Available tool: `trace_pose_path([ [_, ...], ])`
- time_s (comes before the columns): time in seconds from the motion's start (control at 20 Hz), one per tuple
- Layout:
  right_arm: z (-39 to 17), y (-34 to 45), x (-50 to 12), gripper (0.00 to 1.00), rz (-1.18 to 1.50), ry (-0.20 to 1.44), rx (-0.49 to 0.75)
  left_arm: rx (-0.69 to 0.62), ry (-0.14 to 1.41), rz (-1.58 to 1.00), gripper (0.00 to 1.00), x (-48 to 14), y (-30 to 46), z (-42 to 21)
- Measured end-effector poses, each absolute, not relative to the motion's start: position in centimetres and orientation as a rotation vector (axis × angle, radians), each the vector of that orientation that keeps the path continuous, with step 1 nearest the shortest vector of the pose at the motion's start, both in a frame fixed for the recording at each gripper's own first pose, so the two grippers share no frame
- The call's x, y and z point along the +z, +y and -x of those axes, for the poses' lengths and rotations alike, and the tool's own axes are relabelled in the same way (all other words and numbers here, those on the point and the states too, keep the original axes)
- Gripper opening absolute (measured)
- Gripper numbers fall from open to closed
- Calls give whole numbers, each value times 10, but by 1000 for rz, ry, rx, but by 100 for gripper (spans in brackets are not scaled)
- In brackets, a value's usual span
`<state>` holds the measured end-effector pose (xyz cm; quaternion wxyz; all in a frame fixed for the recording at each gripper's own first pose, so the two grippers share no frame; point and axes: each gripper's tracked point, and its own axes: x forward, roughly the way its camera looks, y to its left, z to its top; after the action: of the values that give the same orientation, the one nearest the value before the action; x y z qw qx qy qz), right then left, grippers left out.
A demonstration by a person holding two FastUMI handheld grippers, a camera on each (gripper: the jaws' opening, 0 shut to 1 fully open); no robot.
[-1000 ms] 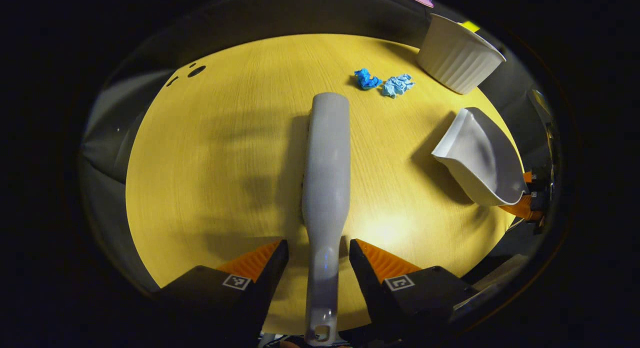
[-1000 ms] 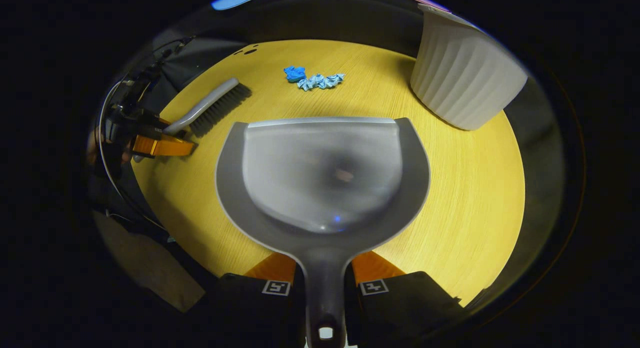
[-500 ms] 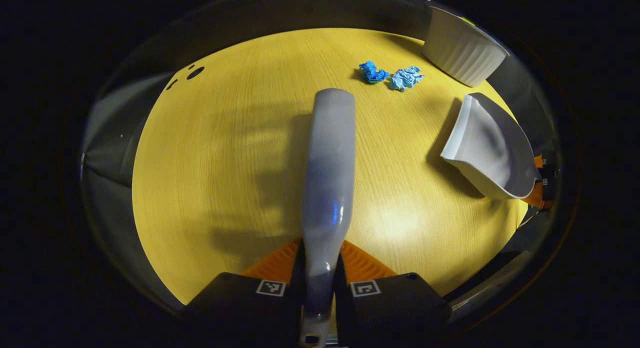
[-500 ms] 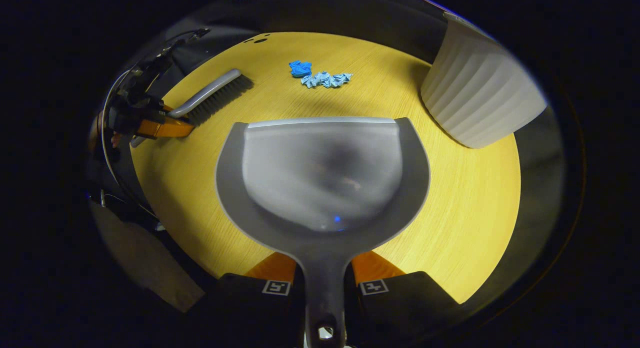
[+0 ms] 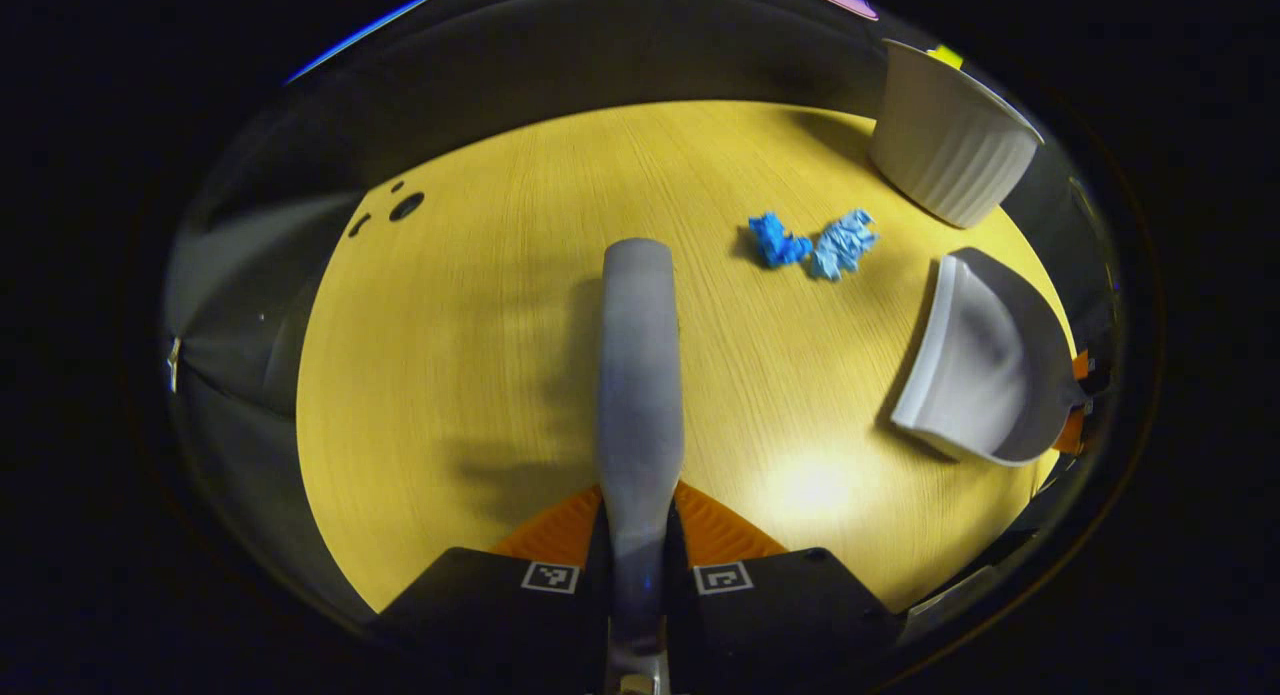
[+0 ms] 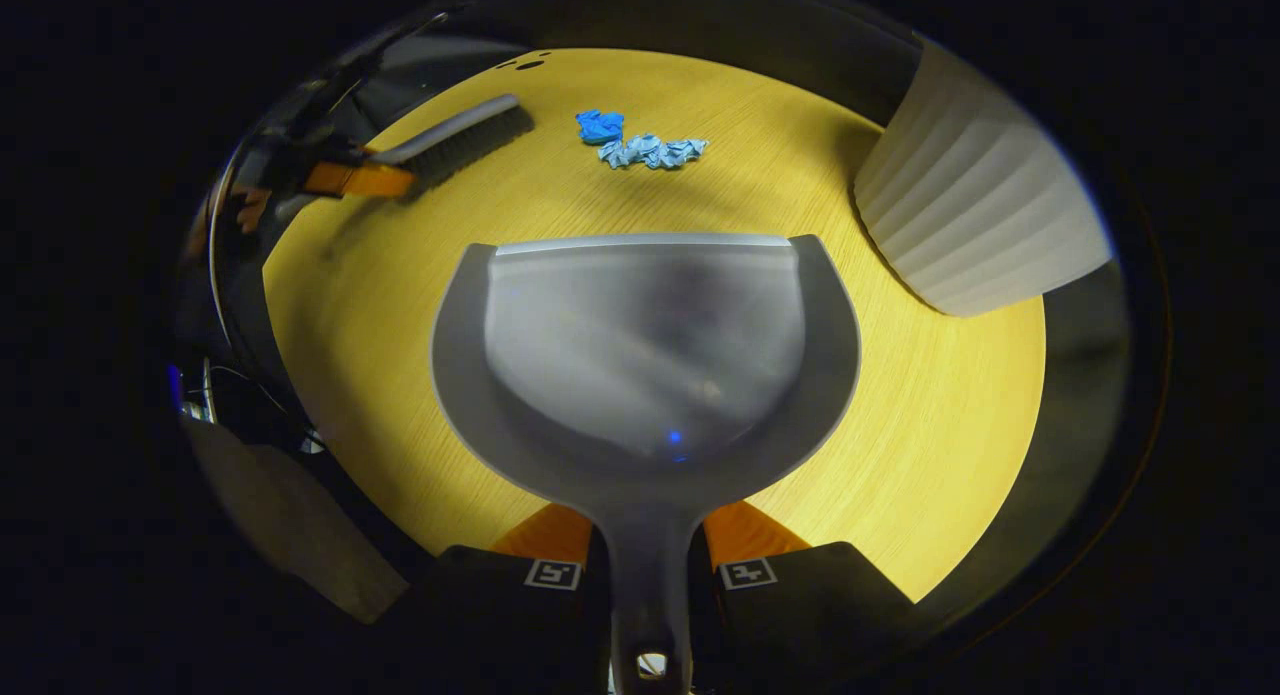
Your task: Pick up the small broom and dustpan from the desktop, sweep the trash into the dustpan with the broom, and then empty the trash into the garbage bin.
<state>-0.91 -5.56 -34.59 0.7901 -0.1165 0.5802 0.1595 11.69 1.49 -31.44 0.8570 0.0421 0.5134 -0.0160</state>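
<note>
In the left gripper view, the left tongs (image 5: 637,545) are clamped on the broom (image 5: 637,375) handle, so its head points straight ahead over the table (image 5: 470,355). The blue trash (image 5: 812,243) lies ahead to the right, with the garbage bin (image 5: 945,145) beyond it.

In the right gripper view, the right tongs (image 6: 648,550) are clamped on the dustpan (image 6: 645,350) handle. The pan's open lip faces the trash (image 6: 640,145) ahead, probably ready to receive it, and the bin (image 6: 975,225) stands ahead to the right.
</note>
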Motion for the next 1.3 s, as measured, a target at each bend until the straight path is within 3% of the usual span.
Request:
trace_pose_path([
  [0.4,0,-61,-353,35,288,1280,380,-119,1044,-231,27,-313,-5,-202],
  [0.65,-7,-64,-356,35,295,1270,391,-218,1031,-351,27,-314,-33,-224],
  [0.85,-10,-64,-357,35,297,1260,398,-342,1027,-376,24,-313,-71,-215],
  [0.9,-10,-64,-357,35,298,1259,400,-373,1030,-379,30,-311,-79,-211],
  [1.3,-14,-67,-361,35,327,1217,421,-627,1044,-442,30,-309,-133,-167],
])
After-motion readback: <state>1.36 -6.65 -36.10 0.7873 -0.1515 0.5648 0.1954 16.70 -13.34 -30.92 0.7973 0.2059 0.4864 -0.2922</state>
